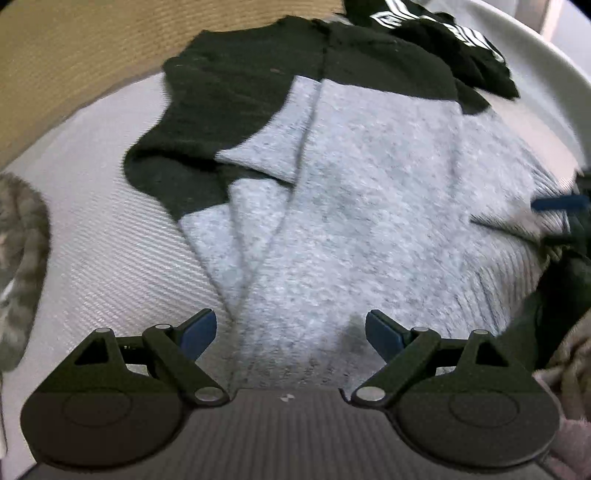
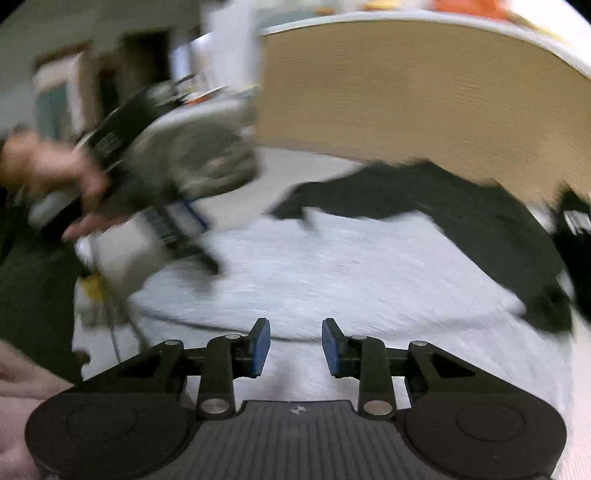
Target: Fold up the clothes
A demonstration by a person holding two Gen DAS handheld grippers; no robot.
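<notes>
Left wrist view: the left gripper point(image 1: 290, 334) hangs with jaws wide apart and empty over the grey-and-black sweatshirt point(image 1: 354, 206), spread flat on the white bed point(image 1: 110, 243). Right wrist view, blurred: the right gripper point(image 2: 295, 347) has jaws apart over the same sweatshirt's grey hem, and a hand point(image 2: 55, 173) holds the other gripper at left.

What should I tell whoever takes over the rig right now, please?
Left tongs: open, empty, over the grey-and-black knitted sweater.
Right tongs: open, empty, near the sweater's grey hem edge.
The sweater lies spread on the pale woven bed cover, one black sleeve already folded inward. A black garment with white print waits behind it.
Left: fold the other side, fold the body, then do the black garment.
</notes>
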